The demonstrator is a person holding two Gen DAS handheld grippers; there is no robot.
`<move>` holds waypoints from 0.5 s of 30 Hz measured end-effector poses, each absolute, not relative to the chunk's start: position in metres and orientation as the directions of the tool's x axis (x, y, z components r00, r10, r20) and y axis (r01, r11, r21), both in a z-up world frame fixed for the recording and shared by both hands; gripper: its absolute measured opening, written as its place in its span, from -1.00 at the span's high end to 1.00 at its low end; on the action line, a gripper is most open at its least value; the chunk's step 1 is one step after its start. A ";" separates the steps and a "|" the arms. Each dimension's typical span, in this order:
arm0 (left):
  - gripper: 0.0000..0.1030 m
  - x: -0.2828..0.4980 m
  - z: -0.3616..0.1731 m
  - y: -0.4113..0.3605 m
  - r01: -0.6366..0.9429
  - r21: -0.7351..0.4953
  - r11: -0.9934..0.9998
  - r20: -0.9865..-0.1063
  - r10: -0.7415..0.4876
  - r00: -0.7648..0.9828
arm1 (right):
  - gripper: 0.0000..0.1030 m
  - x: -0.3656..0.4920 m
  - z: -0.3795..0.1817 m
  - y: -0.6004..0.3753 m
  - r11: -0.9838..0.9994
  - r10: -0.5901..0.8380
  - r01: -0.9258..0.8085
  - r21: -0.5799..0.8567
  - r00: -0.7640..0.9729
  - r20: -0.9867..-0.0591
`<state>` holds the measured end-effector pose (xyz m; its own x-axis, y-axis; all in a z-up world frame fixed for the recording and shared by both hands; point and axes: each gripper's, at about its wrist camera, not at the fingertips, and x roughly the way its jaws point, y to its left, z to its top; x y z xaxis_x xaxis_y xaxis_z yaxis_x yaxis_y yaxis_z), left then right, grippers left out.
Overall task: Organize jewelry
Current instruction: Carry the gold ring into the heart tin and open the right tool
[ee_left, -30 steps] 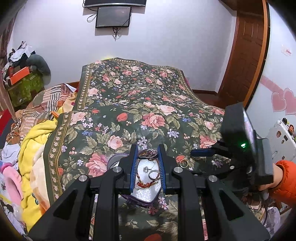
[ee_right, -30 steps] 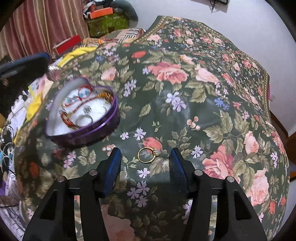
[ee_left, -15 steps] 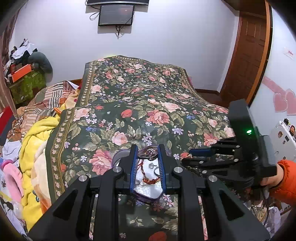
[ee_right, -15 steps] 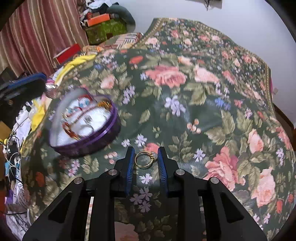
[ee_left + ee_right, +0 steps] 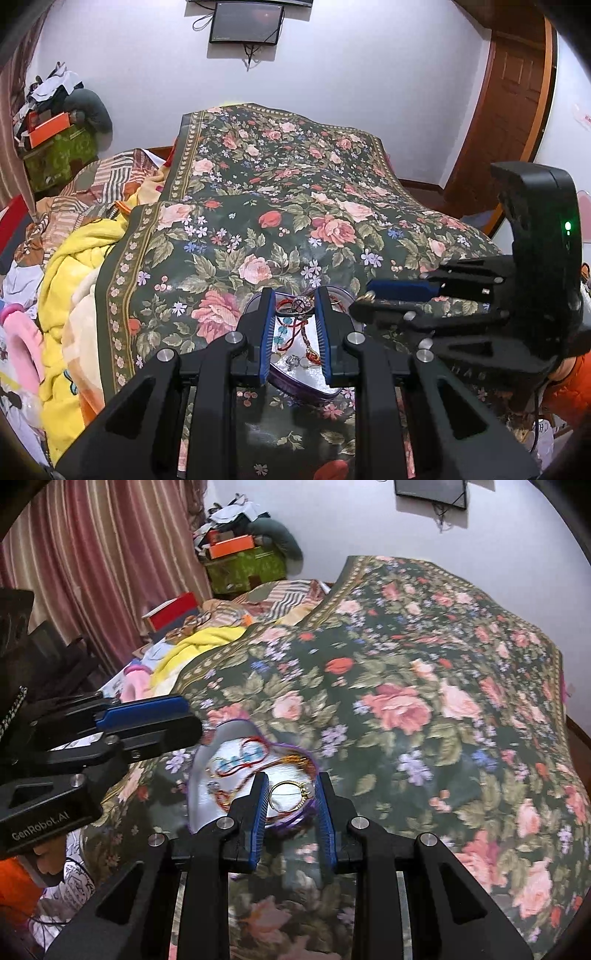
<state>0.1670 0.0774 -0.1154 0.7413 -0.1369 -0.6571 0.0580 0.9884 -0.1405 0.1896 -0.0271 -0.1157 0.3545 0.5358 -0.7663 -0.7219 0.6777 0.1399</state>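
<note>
- Right gripper (image 5: 290, 799): black frame, ribbed blue pads, clamped on a thin gold ring (image 5: 290, 795) with a small setting on its right side; ring sits between the pads, above the near edge of the tin.
- Left gripper (image 5: 294, 309): same black build, blue pads (image 5: 266, 328), narrowed onto a silvery ring (image 5: 295, 308) with a stone cluster, held over the tin.
- Heart-shaped tin (image 5: 201, 801): purple metal wall, shiny silver inside, resting on the bedspread; seen below the left pads in the left wrist view (image 5: 295, 384).
- Inside the tin: red cord bracelet (image 5: 245, 755) with blue beads, gold chain (image 5: 295, 758), red beaded strand, small silver piece; tangled, loose.
- Floral bedspread (image 5: 295, 206): dark green, pink roses, gold patterned border, slightly glossy, draped over a bed.
- Yellow blanket (image 5: 74, 266) bunched at the bed's left side, striped cloth beyond it.
- Room: white wall, wall-mounted screen (image 5: 243, 22) with hanging cables, brown wooden door (image 5: 513, 110), pink striped curtain (image 5: 92, 572), green box with an orange box (image 5: 232, 548) on top.
</note>
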 end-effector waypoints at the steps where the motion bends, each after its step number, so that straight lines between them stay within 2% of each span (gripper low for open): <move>1: 0.61 0.168 -0.117 0.078 0.059 -0.142 0.988 -0.661 -0.139 0.738 | 0.55 0.189 -0.118 -0.025 0.672 0.540 -0.726 0.147 0.344 -0.768; 8: 0.61 0.172 -0.124 0.080 0.049 -0.150 0.987 -0.669 -0.138 0.730 | 0.55 0.180 -0.122 -0.013 0.628 0.562 -0.761 0.163 0.298 -0.771; 15: 0.61 0.173 -0.122 0.079 0.059 -0.151 0.987 -0.668 -0.146 0.730 | 0.55 0.170 -0.123 -0.003 0.598 0.550 -0.794 0.110 0.306 -0.777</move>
